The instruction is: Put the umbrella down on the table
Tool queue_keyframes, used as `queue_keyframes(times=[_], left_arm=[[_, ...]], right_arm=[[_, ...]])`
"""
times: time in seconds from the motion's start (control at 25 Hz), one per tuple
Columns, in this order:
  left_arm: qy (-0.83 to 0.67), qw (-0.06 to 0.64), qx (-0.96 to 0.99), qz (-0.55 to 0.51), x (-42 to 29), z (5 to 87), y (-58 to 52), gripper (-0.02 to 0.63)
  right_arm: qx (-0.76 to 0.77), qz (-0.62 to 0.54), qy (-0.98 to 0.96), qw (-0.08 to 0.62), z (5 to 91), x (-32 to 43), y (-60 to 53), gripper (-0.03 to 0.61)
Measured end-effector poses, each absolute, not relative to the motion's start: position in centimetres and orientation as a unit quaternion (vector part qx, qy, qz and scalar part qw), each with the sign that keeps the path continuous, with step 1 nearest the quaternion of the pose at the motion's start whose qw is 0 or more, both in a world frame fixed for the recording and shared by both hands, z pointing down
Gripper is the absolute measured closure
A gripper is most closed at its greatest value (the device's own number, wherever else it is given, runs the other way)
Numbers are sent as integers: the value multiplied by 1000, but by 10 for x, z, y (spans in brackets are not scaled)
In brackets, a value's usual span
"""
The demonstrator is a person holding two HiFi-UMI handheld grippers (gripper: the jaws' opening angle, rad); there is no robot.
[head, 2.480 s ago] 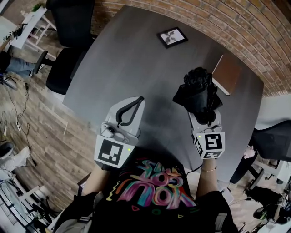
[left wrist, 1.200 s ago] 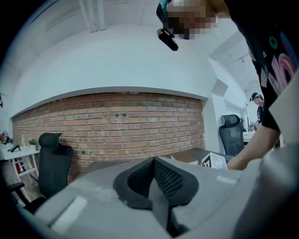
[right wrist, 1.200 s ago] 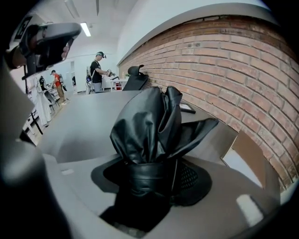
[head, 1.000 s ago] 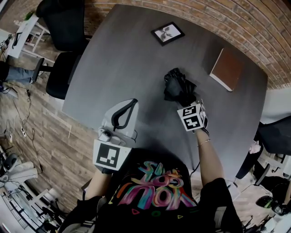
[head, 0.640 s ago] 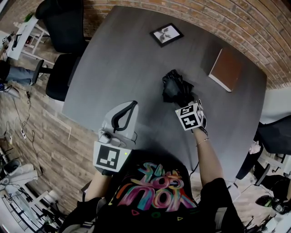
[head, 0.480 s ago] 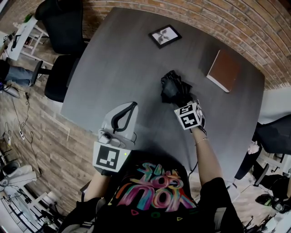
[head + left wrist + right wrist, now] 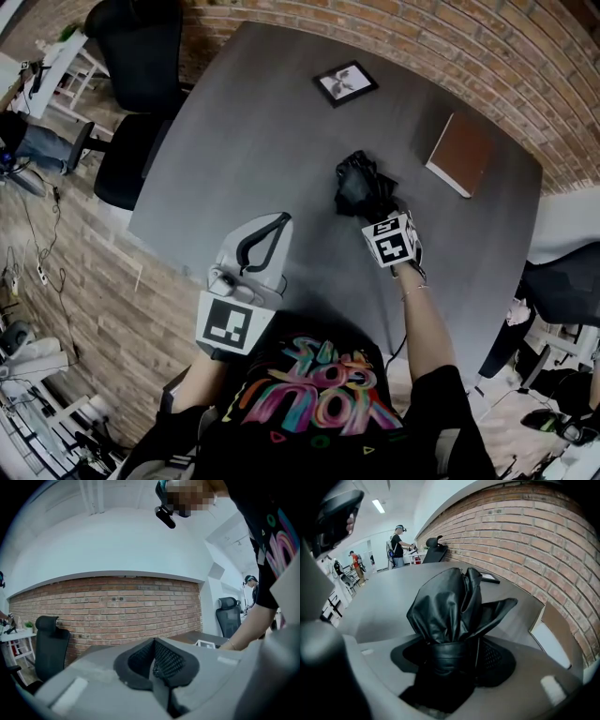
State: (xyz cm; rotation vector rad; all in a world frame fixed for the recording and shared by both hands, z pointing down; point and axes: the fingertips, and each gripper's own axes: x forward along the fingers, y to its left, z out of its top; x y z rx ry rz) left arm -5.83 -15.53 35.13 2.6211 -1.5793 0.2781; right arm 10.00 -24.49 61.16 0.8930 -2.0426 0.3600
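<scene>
Over the middle of the tabletop, a little toward its right edge, the right gripper holds the umbrella. The umbrella is black and folded. Its strapped, narrow part sits between the jaws and the loose folds of cloth bunch out past the fingertips toward the far edge. In the right gripper view the jaws are closed narrowly against the umbrella's wrapped part, one dark pad showing beside it. The bundle hangs low over the grey surface, but no view shows clearly whether its cloth touches the tabletop.

The left gripper hovers over the near left edge of the tabletop, well apart from the umbrella. In the left gripper view its two pads meet tip to tip with nothing between them.

A small picture frame lies near the far edge, and a brown notebook lies toward the far right corner. Both are clear of the umbrella. A black office chair stands off the tabletop's left edge.
</scene>
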Motion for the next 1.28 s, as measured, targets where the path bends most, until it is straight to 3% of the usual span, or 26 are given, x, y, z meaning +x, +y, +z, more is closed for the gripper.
queue_keyframes(times=[0.32,0.56,1.28], left_arm=[[-507,32,858,80,-59,344,-148,615],[-490,26,868,75,-52,341,-146,615],[-405,7,912,67,5,333,-141,615]], right_arm=[[392,142,-819,394,589,110,-235,287],[426,178,-833,306,546,118,-223,291],[520,73,-850,39,351,145,-154,408]])
